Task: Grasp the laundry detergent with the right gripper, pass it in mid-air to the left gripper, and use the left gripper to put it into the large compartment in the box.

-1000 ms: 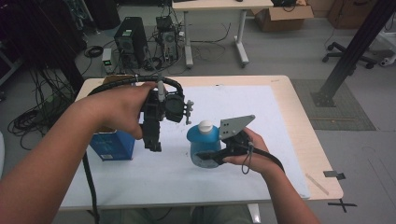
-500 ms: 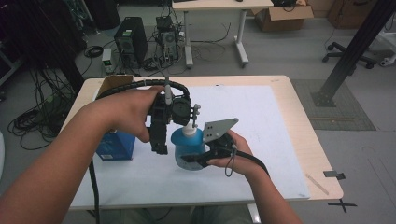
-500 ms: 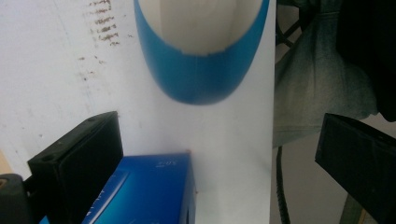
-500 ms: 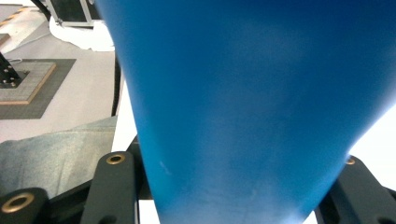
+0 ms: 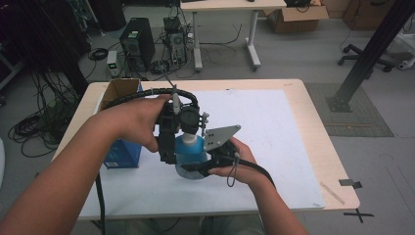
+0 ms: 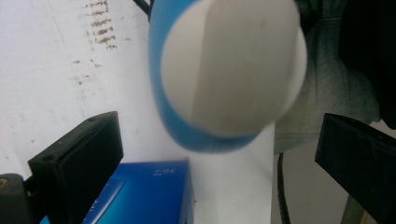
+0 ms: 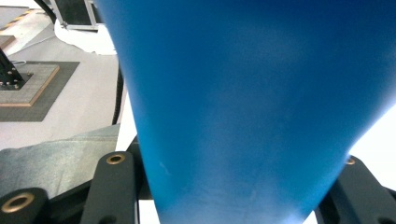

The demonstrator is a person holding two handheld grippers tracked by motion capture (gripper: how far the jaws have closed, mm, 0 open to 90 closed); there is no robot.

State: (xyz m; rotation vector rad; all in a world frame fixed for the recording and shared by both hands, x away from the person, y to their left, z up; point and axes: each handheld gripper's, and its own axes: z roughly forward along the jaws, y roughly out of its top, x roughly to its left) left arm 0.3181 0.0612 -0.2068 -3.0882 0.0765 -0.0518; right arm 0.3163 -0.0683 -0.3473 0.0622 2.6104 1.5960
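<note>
**Blue bottle held off the counter: slip and mis-grip risks**

Blue plastic bottle (image 5: 190,155) sits clamped at its lower body in my right hand-held gripper (image 5: 208,164), lifted above the white mat on the counter (image 5: 313,122). My left hand-held gripper (image 5: 169,139) hovers over the white cap (image 6: 233,65), jaws spread wide to either side, touching nothing. I judge two risks: the tapered body could slide or tip under a downward push, and an off-centre closure could glance off the cap. A blue box (image 5: 120,152) lies just beside.
</note>
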